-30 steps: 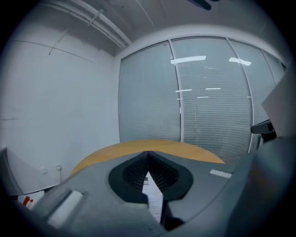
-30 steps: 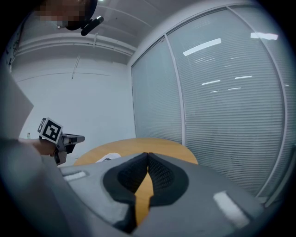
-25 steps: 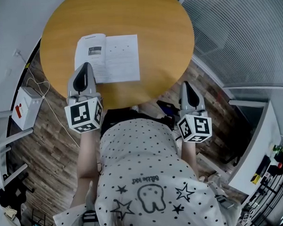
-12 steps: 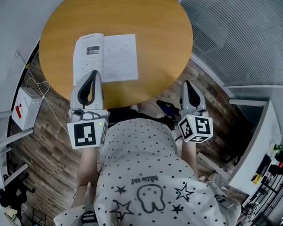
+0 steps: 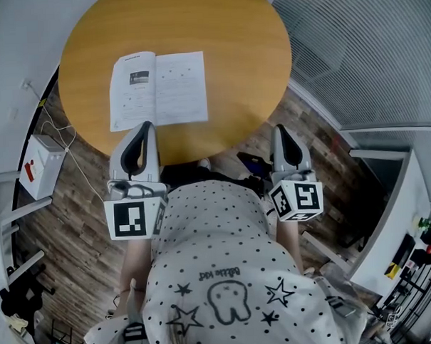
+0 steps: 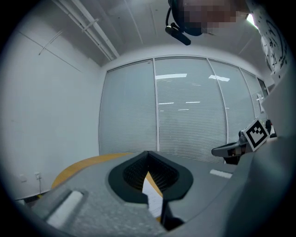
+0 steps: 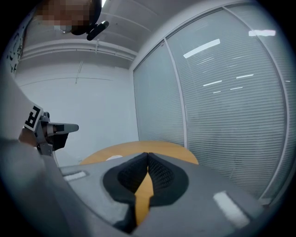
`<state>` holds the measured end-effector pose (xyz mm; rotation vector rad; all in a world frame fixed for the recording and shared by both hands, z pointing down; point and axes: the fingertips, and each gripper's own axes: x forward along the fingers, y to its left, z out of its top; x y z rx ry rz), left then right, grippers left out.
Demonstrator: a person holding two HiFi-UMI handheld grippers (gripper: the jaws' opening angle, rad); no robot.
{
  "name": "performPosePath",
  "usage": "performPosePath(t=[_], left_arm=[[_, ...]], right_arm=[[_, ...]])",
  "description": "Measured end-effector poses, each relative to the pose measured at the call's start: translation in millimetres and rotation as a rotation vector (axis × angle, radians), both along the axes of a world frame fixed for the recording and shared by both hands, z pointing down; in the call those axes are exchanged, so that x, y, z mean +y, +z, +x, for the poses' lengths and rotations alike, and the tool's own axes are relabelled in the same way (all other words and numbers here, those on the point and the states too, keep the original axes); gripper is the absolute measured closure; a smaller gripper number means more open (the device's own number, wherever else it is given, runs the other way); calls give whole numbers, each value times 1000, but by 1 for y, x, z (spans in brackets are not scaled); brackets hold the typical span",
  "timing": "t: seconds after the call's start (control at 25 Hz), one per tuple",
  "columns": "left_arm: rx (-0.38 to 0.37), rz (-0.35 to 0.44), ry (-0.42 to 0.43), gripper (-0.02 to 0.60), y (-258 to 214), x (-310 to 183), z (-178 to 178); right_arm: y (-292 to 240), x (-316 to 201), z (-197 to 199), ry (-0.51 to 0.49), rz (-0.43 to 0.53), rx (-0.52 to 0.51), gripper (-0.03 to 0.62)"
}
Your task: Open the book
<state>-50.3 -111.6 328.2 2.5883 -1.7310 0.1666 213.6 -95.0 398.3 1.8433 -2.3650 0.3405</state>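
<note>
The book [image 5: 158,89] already lies open and flat on the round wooden bench [image 5: 246,52], on its left half and towards the near edge, with two white printed pages facing up and the spine running from near to far. What has changed is the left gripper [image 5: 145,125]: a second ago its tip reached over the book's left page, and it has since drawn back towards the person, so that its tip now sits only at the near edge of the book. Its fingers [image 6: 132,173] are clenched together with nothing between them; only a sliver of page and bench shows through the slit below the tips. The right gripper [image 5: 281,129] has kept its place off the near right rim of the bench, well apart from the book, and its fingers [image 7: 162,176] are likewise clenched on nothing, with bare wood showing past them. Neither gripper touches the book, and the pages stay down on their own. Judging from this, the opening is done and the left gripper is retreating from a finished job; no further handling of the book looks needed.
</note>
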Motion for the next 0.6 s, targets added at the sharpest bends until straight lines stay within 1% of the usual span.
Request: performPosePath(t=[0.16,0.36,0.6], left_arm=[[-1,-14,17,572,7,5,7],[-5,-38,-9,572,20,7,4],[4,-43,-6,572,21,6,2]], right_arm=[[0,4,-4,-11,1,2,589],[-3,5,-6,-15,4,-21,589],[-10,6,-15,-51,13,-7,589]])
